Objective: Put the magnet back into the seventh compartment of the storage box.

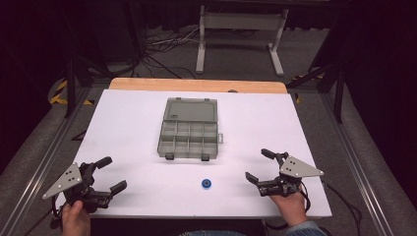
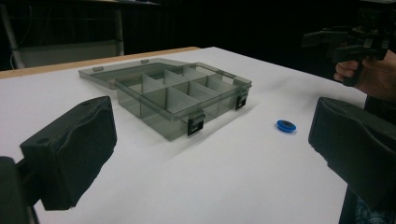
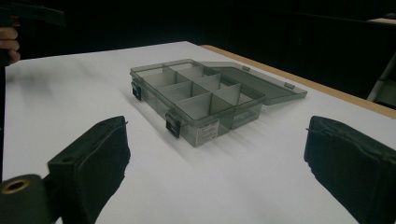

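A grey see-through organiser box [image 1: 189, 139] lies open in the middle of the white table, its lid [image 1: 191, 109] folded flat behind it and its several compartments looking empty. The same box [image 2: 183, 99] [image 3: 198, 100] stands ahead of both gripper cameras. A small blue ring-shaped part [image 1: 207, 184] [image 2: 286, 126] lies on the table in front of the box, toward the near edge. My left gripper [image 1: 111, 174] [image 2: 210, 158] rests open at the near left corner. My right gripper [image 1: 259, 165] [image 3: 217, 163] is open at the near right, right of the blue part. Both hold nothing.
The white table top [image 1: 128, 128] has a wooden strip [image 1: 196, 85] along its far edge. Beyond it stand a white metal frame [image 1: 240, 34] and cables on the floor. Dark stands flank the table on both sides.
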`<state>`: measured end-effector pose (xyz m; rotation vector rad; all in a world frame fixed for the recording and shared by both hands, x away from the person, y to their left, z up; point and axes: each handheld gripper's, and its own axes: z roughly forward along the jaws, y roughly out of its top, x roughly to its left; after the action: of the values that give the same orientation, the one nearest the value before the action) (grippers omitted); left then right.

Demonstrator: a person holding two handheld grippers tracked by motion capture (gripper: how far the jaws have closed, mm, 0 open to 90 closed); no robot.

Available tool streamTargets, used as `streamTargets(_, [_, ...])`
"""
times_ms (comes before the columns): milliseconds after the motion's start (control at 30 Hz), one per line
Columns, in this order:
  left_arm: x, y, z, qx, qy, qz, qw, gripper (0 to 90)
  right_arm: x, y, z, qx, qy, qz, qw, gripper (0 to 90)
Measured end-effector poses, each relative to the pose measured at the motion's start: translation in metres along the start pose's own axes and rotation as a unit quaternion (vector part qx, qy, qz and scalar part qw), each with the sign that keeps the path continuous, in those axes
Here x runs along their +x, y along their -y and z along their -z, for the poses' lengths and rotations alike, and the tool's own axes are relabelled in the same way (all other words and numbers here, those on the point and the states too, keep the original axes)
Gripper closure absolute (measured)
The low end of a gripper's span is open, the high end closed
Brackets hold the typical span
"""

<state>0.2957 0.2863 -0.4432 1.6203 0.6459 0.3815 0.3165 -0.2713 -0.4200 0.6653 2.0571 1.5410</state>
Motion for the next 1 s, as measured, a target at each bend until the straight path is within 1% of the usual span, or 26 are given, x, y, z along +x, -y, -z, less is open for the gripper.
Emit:
streamTargets(67, [0.000, -0.001, 0.000, 0.000, 0.000, -0.005, 1.0000, 1.8, 0.001, 0.000, -0.001, 0.003, -0.001, 0.000, 1.0000, 6.9])
streamTargets(133, [0.000, -0.001, 0.000, 0.002, 0.001, -0.005, 1.0000, 1.8, 0.001, 0.000, -0.001, 0.002, -0.002, 0.001, 1.0000, 6.9])
streamTargets(167, [0.000, -0.001, 0.000, 0.002, 0.000, -0.006, 1.0000, 1.8, 0.002, -0.001, -0.001, 0.001, -0.002, 0.005, 1.0000, 6.9])
streamTargets(333, [-0.001, -0.001, 0.000, 0.002, 0.001, -0.005, 1.0000, 1.8, 0.003, -0.001, -0.001, 0.000, -0.004, 0.007, 1.0000, 6.7])
streamTargets(367, [0.000, -0.001, 0.000, 0.003, 0.000, -0.009, 1.0000, 1.8, 0.004, -0.001, -0.001, 0.001, -0.005, 0.006, 1.0000, 6.6])
streamTargets(400, [-0.001, -0.001, 0.000, 0.002, 0.001, -0.006, 1.0000, 1.8, 0.004, -0.002, -0.002, 0.003, -0.006, 0.005, 1.0000, 6.6])
streamTargets(467, [0.000, -0.001, 0.001, 0.002, 0.000, -0.009, 1.0000, 1.8, 0.004, -0.002, -0.002, 0.004, -0.005, 0.004, 1.0000, 6.6])
streamTargets(500, [-0.001, -0.001, 0.001, 0.001, 0.000, -0.005, 1.0000, 1.8, 0.004, -0.003, -0.002, 0.003, -0.005, 0.005, 1.0000, 6.5])
streamTargets(700, [-0.001, -0.001, 0.001, 0.001, 0.000, -0.005, 1.0000, 1.7, 0.005, -0.006, -0.003, 0.005, -0.010, 0.003, 0.9999, 6.5])
streamTargets(733, [-0.002, -0.001, 0.001, 0.003, 0.001, -0.004, 1.0000, 1.7, 0.006, -0.008, -0.005, 0.008, -0.012, 0.002, 0.9999, 6.5])
streamTargets(800, [-0.001, -0.001, 0.000, 0.000, -0.001, -0.008, 1.0000, 1.8, 0.009, -0.011, -0.009, 0.011, -0.017, 0.008, 0.9998, 6.4])
streamTargets(900, [-0.001, -0.001, 0.001, 0.000, -0.001, -0.007, 1.0000, 1.7, 0.011, -0.016, -0.015, 0.008, -0.028, 0.011, 0.9995, 6.1])
streamTargets(1000, [-0.001, -0.001, 0.001, 0.005, 0.000, -0.006, 1.0000, 1.8, 0.013, -0.020, -0.024, 0.010, -0.040, 0.008, 0.9991, 6.0])
